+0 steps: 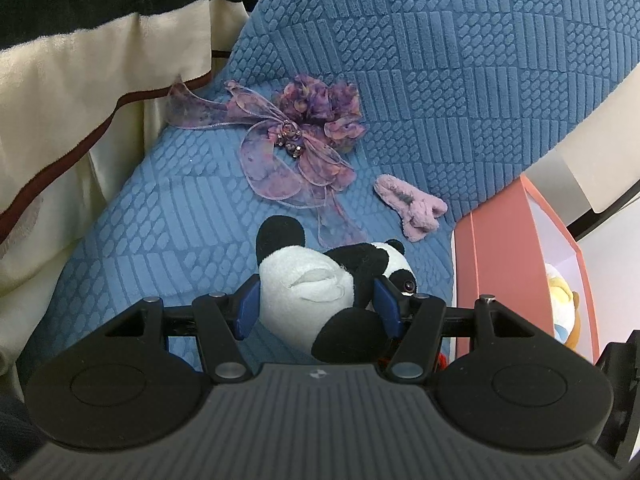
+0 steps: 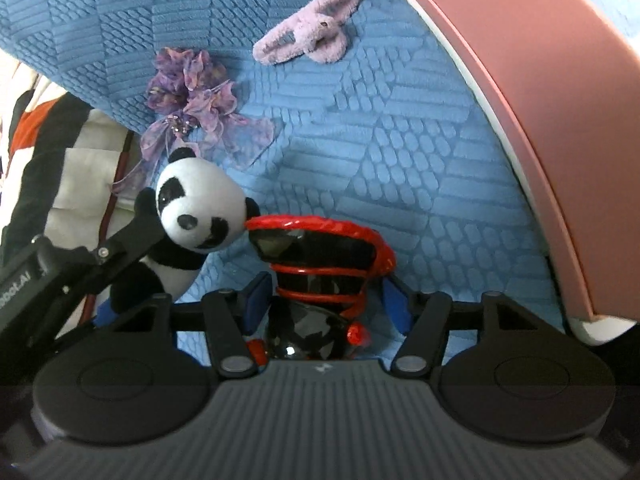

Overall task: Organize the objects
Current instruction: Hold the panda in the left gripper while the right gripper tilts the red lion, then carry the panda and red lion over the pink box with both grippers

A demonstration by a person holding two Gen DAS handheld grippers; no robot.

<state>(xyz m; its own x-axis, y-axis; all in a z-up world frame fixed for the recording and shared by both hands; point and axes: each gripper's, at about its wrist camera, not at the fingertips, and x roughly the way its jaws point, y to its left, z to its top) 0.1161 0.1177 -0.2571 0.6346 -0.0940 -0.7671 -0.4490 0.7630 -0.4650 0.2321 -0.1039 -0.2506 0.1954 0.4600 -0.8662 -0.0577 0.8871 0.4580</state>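
Your left claw (image 1: 316, 304) is clamped on the plush panda (image 1: 320, 292), its blue pads pressing the white belly on one side and the black shoulder by the head on the other. From the right wrist view the panda's face (image 2: 200, 212) looks toward that camera, with the left claw's black arm crossing in front of its body.

Your right claw (image 2: 326, 304) stands partly open around a black faceted ornament wound with a red coil (image 2: 320, 264). One blue pad sits just beside the ornament's narrow middle; the other pad stands clear of it, so you have no firm grip showing there. The ornament's wide red-rimmed top touches the panda's ear.

Both toys are over a blue textured sofa cover (image 1: 440, 80). Farther back on the cover lie a purple ribbon flower bow (image 1: 304, 128) and, well apart to its right, a fuzzy lilac hair clip (image 1: 412, 204).

At the right edge of the cushion stands a pink storage box (image 1: 500, 272), with an orange and yellow plush (image 1: 564, 304) showing inside it. A cream blanket with dark bands (image 1: 80, 100) lies on the left of the cushion.
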